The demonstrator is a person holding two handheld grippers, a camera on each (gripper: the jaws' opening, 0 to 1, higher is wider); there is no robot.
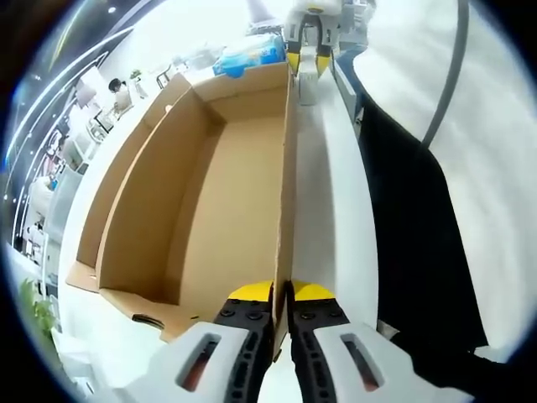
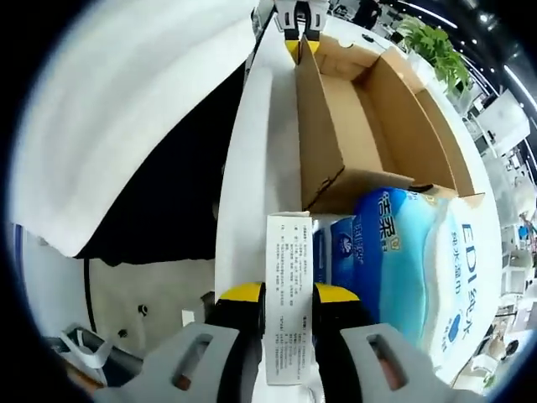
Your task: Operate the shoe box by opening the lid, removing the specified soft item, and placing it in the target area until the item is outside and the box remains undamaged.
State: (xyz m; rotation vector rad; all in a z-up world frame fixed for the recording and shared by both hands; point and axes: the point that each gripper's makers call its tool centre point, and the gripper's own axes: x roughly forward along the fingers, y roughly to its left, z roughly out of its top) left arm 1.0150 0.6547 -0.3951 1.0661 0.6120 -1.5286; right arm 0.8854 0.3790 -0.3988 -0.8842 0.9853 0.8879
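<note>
Looking down the left gripper [image 1: 282, 295], its yellow-tipped jaws are pinched shut on the near end of one long side wall of the open brown cardboard shoe box [image 1: 210, 201], and the box looks empty inside from here. Over in the right gripper view, the right gripper [image 2: 289, 294] has its jaws closed on a white printed paper label [image 2: 288, 285] that seems to belong to the soft blue-and-white plastic pack of tissue paper [image 2: 403, 260]. That pack lies on the white table [image 2: 252, 185] just outside the box's short end, touching or nearly touching it, I can't tell which. So the two grippers face each other along the box's long axis, with the soft pack at the right gripper's end and well apart from the left one. My guess: the item's basically out already, and the right hand is the one placed to drag it clear while the left steadies the wall.
</note>
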